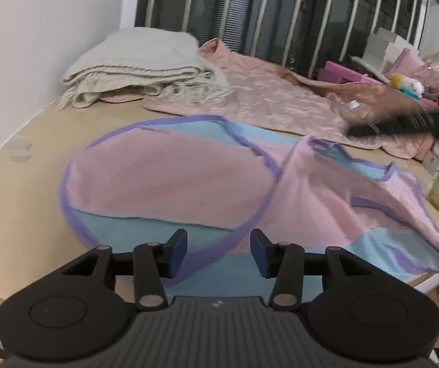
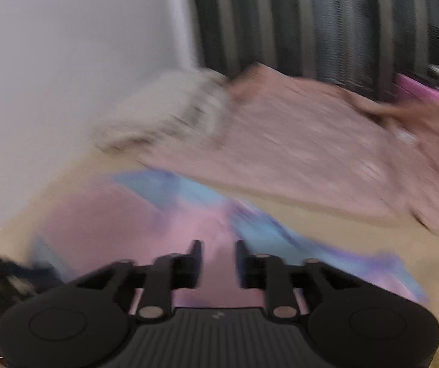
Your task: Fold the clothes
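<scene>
A: Hovering over the near hem, our left hand-held gripper [image 1: 219,253] has its jaws partly apart with nothing clamped; the purple trim just passes below the gap.

B: Our right hand-held gripper [image 2: 216,263] is also partly apart and empty, above the pink middle, though that view is blurred.

A: The garment [image 1: 188,181] lies on the desk [image 1: 20,214], its right side doubled over, probably a first fold.

B: Behind it, the folded blanket [image 1: 139,64] and pink quilt [image 1: 280,98] sit clear of our working space.
</scene>
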`<state>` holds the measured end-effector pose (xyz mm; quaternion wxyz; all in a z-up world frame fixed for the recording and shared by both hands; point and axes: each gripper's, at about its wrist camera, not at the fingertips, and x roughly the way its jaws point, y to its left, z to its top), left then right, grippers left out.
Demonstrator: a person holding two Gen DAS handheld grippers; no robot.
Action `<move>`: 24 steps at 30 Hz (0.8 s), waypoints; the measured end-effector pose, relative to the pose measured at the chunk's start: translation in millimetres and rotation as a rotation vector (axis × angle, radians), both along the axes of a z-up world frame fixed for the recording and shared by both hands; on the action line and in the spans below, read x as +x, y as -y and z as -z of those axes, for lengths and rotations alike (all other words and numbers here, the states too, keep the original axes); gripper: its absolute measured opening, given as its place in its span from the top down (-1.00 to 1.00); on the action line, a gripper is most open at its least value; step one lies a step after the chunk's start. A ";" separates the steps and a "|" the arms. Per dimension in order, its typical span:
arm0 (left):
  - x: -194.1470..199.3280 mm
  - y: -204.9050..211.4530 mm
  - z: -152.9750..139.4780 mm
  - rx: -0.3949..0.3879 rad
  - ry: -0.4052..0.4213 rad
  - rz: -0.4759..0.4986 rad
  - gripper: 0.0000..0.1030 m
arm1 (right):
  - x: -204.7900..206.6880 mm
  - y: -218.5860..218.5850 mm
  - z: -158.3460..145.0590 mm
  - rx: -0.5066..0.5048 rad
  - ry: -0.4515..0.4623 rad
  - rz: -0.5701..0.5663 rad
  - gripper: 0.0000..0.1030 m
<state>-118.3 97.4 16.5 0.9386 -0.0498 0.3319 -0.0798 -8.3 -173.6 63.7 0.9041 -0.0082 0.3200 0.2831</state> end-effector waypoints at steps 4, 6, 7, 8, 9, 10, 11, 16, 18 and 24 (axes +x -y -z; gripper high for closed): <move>-5.9 -13.6 -0.3 -0.042 -0.009 0.036 0.29 | 62.8 -84.7 17.0 -0.097 -0.074 -0.073 0.41; -9.0 -15.4 3.2 -0.026 -0.006 0.029 0.57 | 83.1 -111.2 29.2 -0.182 -0.078 -0.053 0.43; -10.7 -15.4 4.8 -0.011 -0.003 0.025 0.66 | 92.3 -123.7 35.1 -0.223 -0.077 -0.045 0.43; -12.5 -15.5 6.1 0.001 0.001 0.024 0.66 | 96.4 -130.9 39.4 -0.247 -0.078 -0.047 0.42; -14.0 -15.8 6.6 0.001 0.005 0.033 0.66 | 98.6 -136.1 43.2 -0.265 -0.080 -0.054 0.46; -14.9 -16.3 6.8 -0.003 0.005 0.039 0.67 | 100.7 -141.2 47.0 -0.282 -0.082 -0.060 0.54; -15.1 -16.6 6.3 -0.006 0.003 0.042 0.69 | 102.6 -142.6 48.9 -0.281 -0.078 -0.050 0.71; -13.9 -12.9 6.2 -0.007 0.005 0.065 0.72 | 120.9 -129.8 44.4 -0.136 -0.151 0.019 0.92; -14.8 -11.5 6.7 -0.014 0.007 0.067 0.78 | 129.5 -123.2 38.3 -0.040 -0.196 0.039 0.93; -23.0 -21.4 9.4 -0.063 0.005 0.056 0.97 | 152.3 -113.6 25.4 0.170 -0.280 0.101 0.93</move>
